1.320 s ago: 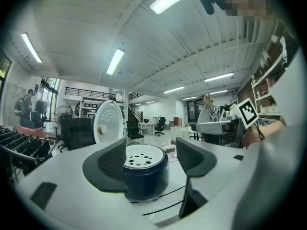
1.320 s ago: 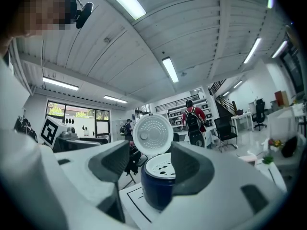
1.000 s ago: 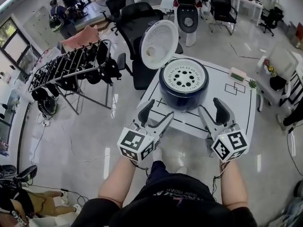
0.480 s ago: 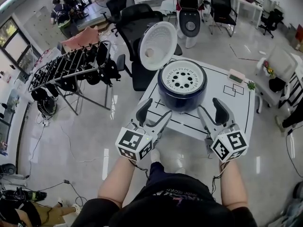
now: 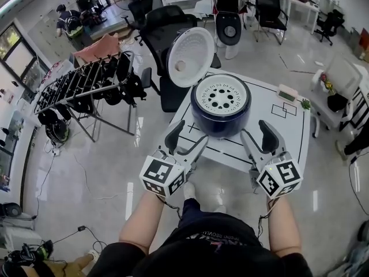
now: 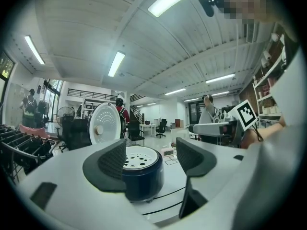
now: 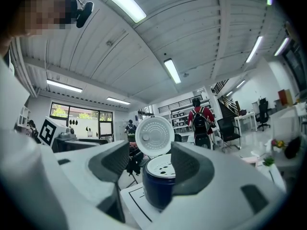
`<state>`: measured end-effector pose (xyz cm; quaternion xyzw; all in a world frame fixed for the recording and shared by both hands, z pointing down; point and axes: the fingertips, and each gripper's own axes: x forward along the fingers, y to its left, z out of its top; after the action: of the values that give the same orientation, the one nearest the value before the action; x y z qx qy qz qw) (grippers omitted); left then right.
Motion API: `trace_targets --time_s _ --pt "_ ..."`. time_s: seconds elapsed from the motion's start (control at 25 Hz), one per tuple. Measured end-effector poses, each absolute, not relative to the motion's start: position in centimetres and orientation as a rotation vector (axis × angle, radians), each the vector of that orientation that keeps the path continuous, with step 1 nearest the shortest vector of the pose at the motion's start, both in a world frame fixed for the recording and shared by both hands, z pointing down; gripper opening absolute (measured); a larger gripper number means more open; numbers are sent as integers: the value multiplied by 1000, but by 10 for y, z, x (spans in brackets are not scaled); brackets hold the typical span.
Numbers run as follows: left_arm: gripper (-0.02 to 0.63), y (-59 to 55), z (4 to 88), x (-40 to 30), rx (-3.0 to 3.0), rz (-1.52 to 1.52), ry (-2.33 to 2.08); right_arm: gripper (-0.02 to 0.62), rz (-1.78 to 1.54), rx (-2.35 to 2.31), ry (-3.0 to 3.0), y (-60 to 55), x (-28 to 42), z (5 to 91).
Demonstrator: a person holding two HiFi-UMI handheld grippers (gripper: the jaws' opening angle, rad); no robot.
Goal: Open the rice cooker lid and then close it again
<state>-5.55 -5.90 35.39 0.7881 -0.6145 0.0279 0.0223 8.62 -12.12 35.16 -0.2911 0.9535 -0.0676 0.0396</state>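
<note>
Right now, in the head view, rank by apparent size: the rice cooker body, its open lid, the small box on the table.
1. Rice cooker body.
2. Open lid, slightly smaller; it is tilted, so it's close.
3. Small box, clearly smallest.

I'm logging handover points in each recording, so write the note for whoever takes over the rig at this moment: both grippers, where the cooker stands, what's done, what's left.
Left gripper: jaws apart, nothing between them, held by the table's near edge.
Right gripper: the same, jaws apart and empty.
Rice cooker: stands on the white table, ahead of both grippers, touched by neither.
Lid: swung up, standing open at the cooker's far left side.
Done: the opening.
Left: bring the lid down and shut it.
</note>
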Motion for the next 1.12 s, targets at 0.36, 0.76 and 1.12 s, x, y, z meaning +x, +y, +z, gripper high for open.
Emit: trace_targets --time_s 0.36,0.76,1.12 --pt "316 -62 350 -57 2440 83 -1917 256 -208 -884 2915 -124 87 350" --pt "316 -64 342 -64 2425 82 -1958 256 -204 -865 2909 -130 86 345" --pt "316 -72 330 -76 2420 93 -2004 256 -215 -848 2899 -141 82 343"
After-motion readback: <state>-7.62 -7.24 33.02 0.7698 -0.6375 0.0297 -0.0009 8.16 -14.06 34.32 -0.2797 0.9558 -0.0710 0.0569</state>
